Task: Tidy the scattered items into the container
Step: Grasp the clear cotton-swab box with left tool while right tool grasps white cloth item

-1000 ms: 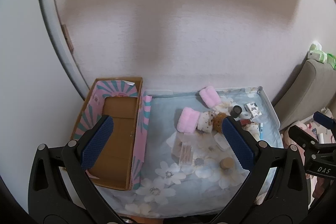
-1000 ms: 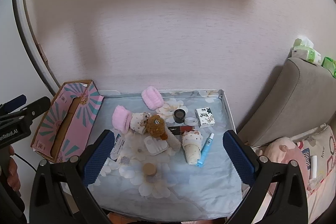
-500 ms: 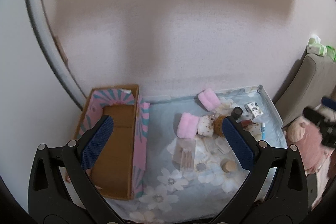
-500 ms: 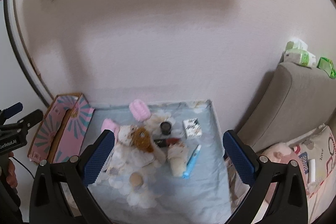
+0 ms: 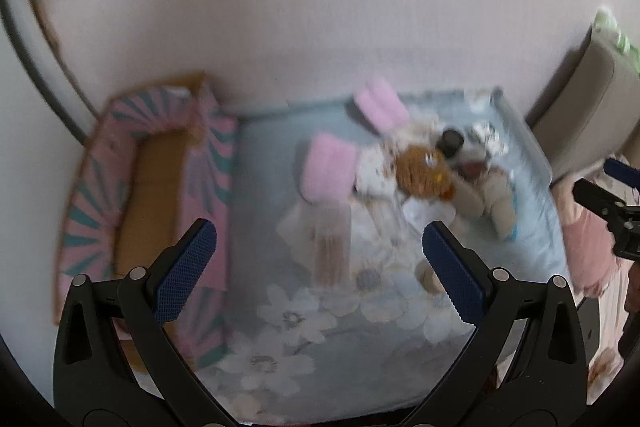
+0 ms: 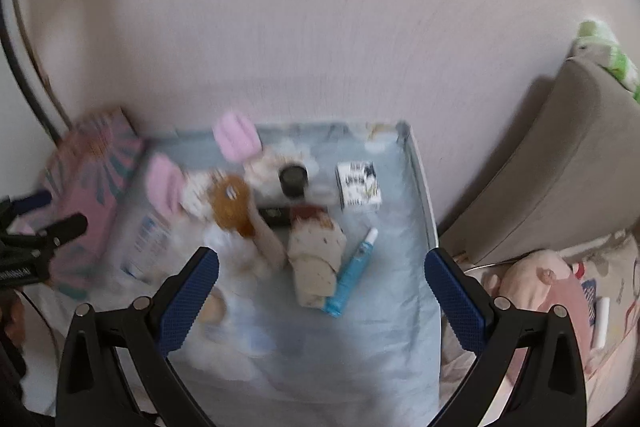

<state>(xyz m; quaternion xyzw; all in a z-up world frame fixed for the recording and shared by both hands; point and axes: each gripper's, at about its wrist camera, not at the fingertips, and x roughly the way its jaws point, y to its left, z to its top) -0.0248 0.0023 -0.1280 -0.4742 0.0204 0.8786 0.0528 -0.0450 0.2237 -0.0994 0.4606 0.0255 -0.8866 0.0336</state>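
Observation:
Both views are motion-blurred. A pink-and-teal cardboard box (image 5: 156, 187) with a brown inside stands at the left of a table under a pale blue flowered cloth (image 5: 304, 307). Scattered items lie on the cloth: two pink rolls (image 5: 330, 169), a brown plush toy (image 5: 422, 173), a black jar (image 6: 293, 179), a small white printed box (image 6: 359, 187), a rolled cloth (image 6: 316, 259) and a blue tube (image 6: 352, 275). My left gripper (image 5: 318, 267) hovers open above the cloth near the box. My right gripper (image 6: 322, 291) hangs open above the rolled cloth and tube. Neither holds anything.
A pale wall rises right behind the table. A grey cushion (image 6: 560, 167) with green packs on top sits to the right, with a pink plush (image 6: 536, 279) and patterned bedding below it. A small round cork-coloured lid (image 5: 428, 273) lies near the cloth's front.
Both grippers have dropped closer to the table, so the items loom larger. The right view has swung right, toward the tube and rolled cloth. Both grippers stay open.

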